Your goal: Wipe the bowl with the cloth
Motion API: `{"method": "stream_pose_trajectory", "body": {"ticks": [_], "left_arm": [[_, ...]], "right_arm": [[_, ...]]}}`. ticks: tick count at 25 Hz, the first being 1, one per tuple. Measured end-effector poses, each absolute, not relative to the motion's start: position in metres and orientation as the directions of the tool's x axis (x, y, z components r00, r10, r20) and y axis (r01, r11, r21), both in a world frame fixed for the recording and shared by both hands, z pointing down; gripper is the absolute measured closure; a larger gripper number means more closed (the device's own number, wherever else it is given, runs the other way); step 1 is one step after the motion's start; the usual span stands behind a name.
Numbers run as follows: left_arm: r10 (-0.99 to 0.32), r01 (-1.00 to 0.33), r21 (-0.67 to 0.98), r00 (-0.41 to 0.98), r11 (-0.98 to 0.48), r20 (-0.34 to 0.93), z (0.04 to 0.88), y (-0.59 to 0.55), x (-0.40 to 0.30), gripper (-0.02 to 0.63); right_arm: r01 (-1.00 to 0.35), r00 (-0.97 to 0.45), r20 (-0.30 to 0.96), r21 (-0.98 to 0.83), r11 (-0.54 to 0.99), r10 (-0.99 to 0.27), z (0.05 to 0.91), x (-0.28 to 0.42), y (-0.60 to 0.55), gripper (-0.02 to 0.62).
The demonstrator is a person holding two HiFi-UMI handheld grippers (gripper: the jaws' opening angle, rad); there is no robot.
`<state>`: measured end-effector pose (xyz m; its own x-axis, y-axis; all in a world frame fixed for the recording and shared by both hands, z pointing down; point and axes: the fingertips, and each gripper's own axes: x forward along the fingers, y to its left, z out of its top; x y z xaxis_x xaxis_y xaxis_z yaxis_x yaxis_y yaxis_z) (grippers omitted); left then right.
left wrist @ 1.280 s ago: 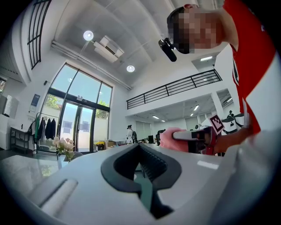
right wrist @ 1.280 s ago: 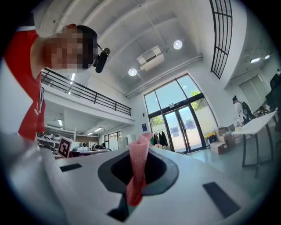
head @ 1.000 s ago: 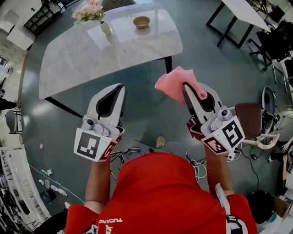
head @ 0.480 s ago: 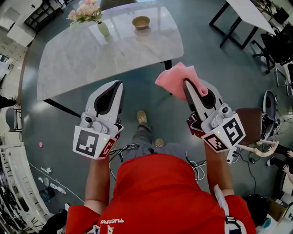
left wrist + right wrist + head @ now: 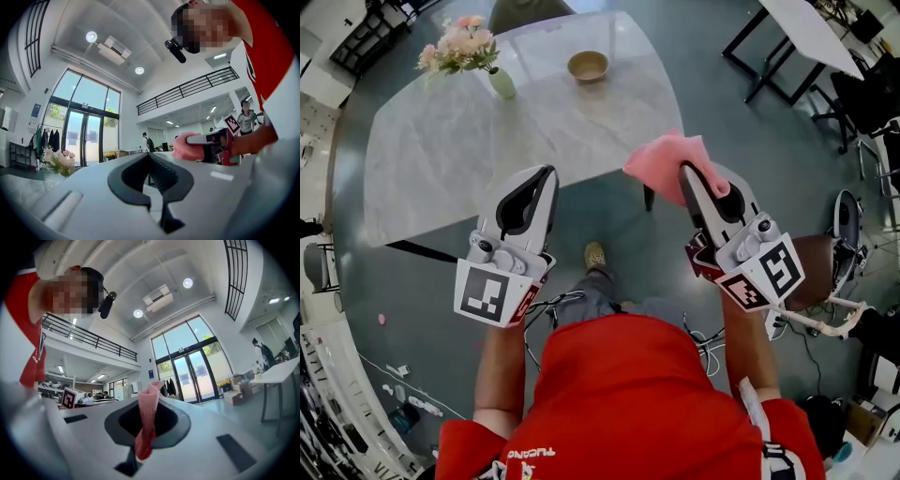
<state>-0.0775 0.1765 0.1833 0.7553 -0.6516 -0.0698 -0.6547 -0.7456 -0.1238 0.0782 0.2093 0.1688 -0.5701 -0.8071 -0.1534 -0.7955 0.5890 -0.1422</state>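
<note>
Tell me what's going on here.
A person in a red shirt stands short of the table, a tool in each hand. The right tool is shut on a pink cloth; the left tool is shut and empty. The bowl sits on the table's far side near a vase of flowers, not yet wiped.

**Legible text: none confirmed.**

1. White lettering (image 5: pixel 530 455), one short word, printed on the person's red shirt (image 5: pixel 628 394). It is seen upside down and is too small and blurred to read with certainty.
2. Black-and-white square marker (image 5: pixel 483 293) on the cube of the left gripper (image 5: pixel 546 174). It is a coded block pattern with no letters or numerals.
3. Matching square marker (image 5: pixel 776 272) on the cube of the right gripper (image 5: pixel 686 172). It is also pattern only.
4. Small blue wall sign (image 5: pixel 149 374) beside the tall glass doors (image 5: pixel 194 378). Unreadable.
5. Pale upright sign panel (image 5: pixel 35 112) on the wall. Unreadable.
</note>
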Motion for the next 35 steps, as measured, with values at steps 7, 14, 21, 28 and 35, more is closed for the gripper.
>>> {"method": "stream_pose_trajectory", "body": {"ticks": [7, 14, 21, 28, 35], "left_arm": [[-0.612, -0.615, -0.12, 0.789, -0.78, -0.063, 0.194, 0.099, -0.089, 0.601], [-0.589, -0.591, -0.117, 0.806, -0.798, -0.059, 0.204, 0.044, -0.094, 0.601], [-0.605, -0.607, -0.105, 0.795, -0.788, -0.055, 0.213, 0.003, -0.085, 0.601], [-0.646, -0.647, -0.096, 0.762, -0.757, -0.043, 0.213, -0.022, -0.095, 0.601], [-0.694, -0.691, -0.094, 0.72, -0.717, -0.006, 0.229, -0.055, -0.074, 0.601]], "right_arm": [[-0.816, -0.542, -0.131, -0.153, 0.557, -0.83, 0.174, 0.058, 0.134, 0.587], [-0.84, -0.516, -0.104, -0.136, 0.526, -0.85, 0.179, 0.052, 0.083, 0.588], [-0.851, -0.517, -0.061, -0.073, 0.52, -0.854, 0.19, 0.065, 0.038, 0.588], [-0.822, -0.567, -0.041, -0.041, 0.568, -0.823, 0.188, 0.057, 0.004, 0.588], [-0.766, -0.639, -0.027, -0.067, 0.639, -0.769, 0.202, 0.081, -0.045, 0.588]]}}
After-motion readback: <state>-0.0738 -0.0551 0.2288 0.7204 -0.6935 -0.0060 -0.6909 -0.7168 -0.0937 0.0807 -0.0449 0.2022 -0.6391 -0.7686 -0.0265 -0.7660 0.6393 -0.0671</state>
